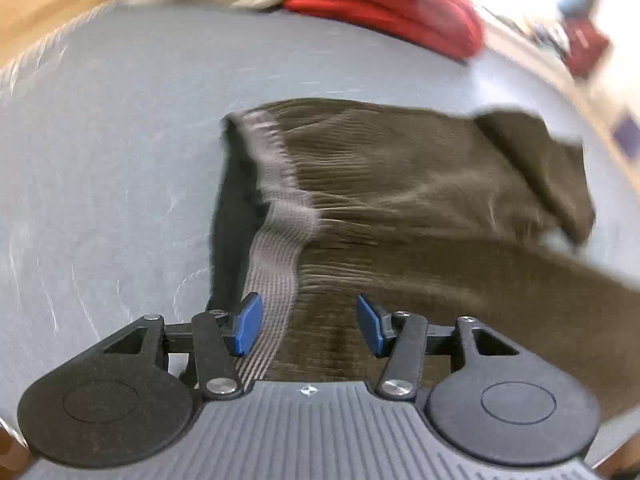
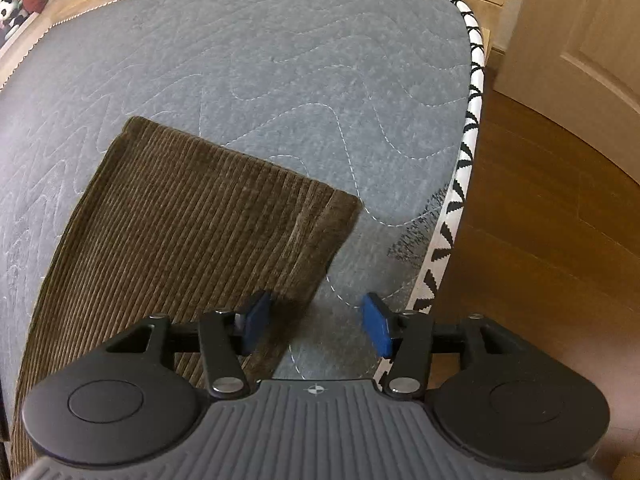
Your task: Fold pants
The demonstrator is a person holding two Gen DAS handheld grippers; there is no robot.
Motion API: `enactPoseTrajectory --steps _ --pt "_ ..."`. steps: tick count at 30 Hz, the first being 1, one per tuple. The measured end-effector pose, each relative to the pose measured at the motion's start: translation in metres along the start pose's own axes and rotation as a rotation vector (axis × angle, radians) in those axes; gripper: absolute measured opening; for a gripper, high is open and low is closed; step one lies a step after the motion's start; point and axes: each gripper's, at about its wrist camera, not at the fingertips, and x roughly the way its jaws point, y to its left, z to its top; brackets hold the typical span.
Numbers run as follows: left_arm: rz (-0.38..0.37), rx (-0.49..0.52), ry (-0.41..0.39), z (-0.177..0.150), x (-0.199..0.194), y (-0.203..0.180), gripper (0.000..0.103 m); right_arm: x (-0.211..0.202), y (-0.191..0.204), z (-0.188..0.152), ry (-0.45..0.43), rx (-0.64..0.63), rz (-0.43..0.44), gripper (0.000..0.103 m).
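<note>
pants: we see brown corduroy flat on grey mat, waistband by left gripper
left gripper: wide open, empty, over waistband
right gripper: wide open, empty, at leg hem
background: red cloth

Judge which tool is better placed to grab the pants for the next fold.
Left, probably. The left tool is open with the pants' waistband lying between its fingers. The right tool is open too, but straddles only the leg's side edge, mostly over bare mattress.
</note>
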Motion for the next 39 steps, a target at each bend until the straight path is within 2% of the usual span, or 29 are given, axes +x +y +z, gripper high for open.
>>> enactPoseTrajectory --steps 4,8,10,12,14,16,17,19,21,22,23,25,26,27,28,30,31,32,33,34,36,39 --pt "0.025 -0.099 0.01 0.002 0.004 0.017 0.063 -0.001 0.002 -0.001 -0.023 0.014 -0.018 0.054" --pt "0.109 -0.157 0.081 0.002 0.015 0.024 0.065 0.0 -0.003 0.0 -0.025 0.057 -0.007 0.051" --pt "0.126 -0.19 0.098 -0.001 0.015 0.032 0.065 0.0 -0.006 0.002 -0.034 0.056 0.008 0.041" --pt "0.108 -0.208 0.126 0.0 0.02 0.036 0.068 -0.001 -0.006 0.002 -0.038 0.053 0.033 0.03" --pt "0.079 -0.214 0.166 -0.002 0.025 0.039 0.069 0.0 -0.006 0.003 -0.034 0.042 0.061 0.014" --pt "0.068 -0.215 0.182 -0.001 0.027 0.04 0.069 -0.001 -0.002 0.002 -0.041 0.018 0.063 0.01" --pt "0.069 -0.211 0.182 -0.004 0.025 0.039 0.068 -0.003 0.0 0.002 -0.056 0.005 0.055 0.001" --pt "0.098 -0.197 0.172 -0.004 0.022 0.038 0.05 -0.01 0.001 0.002 -0.111 -0.005 0.035 0.0" --pt "0.145 -0.183 0.128 -0.007 0.012 0.031 0.025 -0.022 0.004 0.002 -0.185 -0.03 -0.016 0.0" --pt "0.168 -0.168 0.116 -0.007 0.013 0.027 0.024 -0.026 0.005 0.003 -0.23 -0.048 -0.09 0.0" --pt "0.198 -0.148 0.106 -0.008 0.012 0.02 0.024 -0.025 0.003 0.006 -0.231 -0.05 -0.118 0.0" --pt "0.268 -0.073 0.102 -0.01 0.014 0.004 0.027 -0.017 -0.005 0.012 -0.157 -0.01 -0.078 0.0" --pt "0.301 -0.044 0.101 -0.01 0.016 -0.002 0.038 -0.02 -0.008 0.012 -0.172 0.009 -0.079 0.0" --pt "0.349 -0.009 0.081 -0.01 0.015 -0.01 0.042 -0.027 -0.008 0.013 -0.217 0.018 -0.065 0.0" --pt "0.377 0.024 0.029 -0.012 0.011 -0.019 0.043 -0.034 -0.004 0.012 -0.256 -0.002 -0.036 0.003" --pt "0.36 0.099 -0.086 -0.017 -0.005 -0.033 0.045 -0.044 0.012 0.009 -0.298 -0.08 0.022 0.003" --pt "0.337 0.134 -0.137 -0.021 -0.012 -0.04 0.046 -0.048 0.022 0.006 -0.301 -0.124 0.075 0.008" --pt "0.299 0.179 -0.181 -0.025 -0.018 -0.048 0.047 -0.049 0.029 0.004 -0.288 -0.157 0.13 0.02" --pt "0.241 0.23 -0.21 -0.03 -0.023 -0.057 0.047 -0.049 0.038 0.0 -0.265 -0.2 0.197 0.027" --pt "0.184 0.267 -0.217 -0.034 -0.025 -0.064 0.047 -0.048 0.046 -0.005 -0.246 -0.236 0.238 0.037" --pt "0.054 0.352 -0.197 -0.043 -0.026 -0.081 0.047 -0.043 0.066 -0.017 -0.184 -0.335 0.318 0.039" --pt "-0.048 0.428 -0.132 -0.056 -0.017 -0.105 0.047 -0.03 0.092 -0.038 -0.062 -0.492 0.369 0.039"
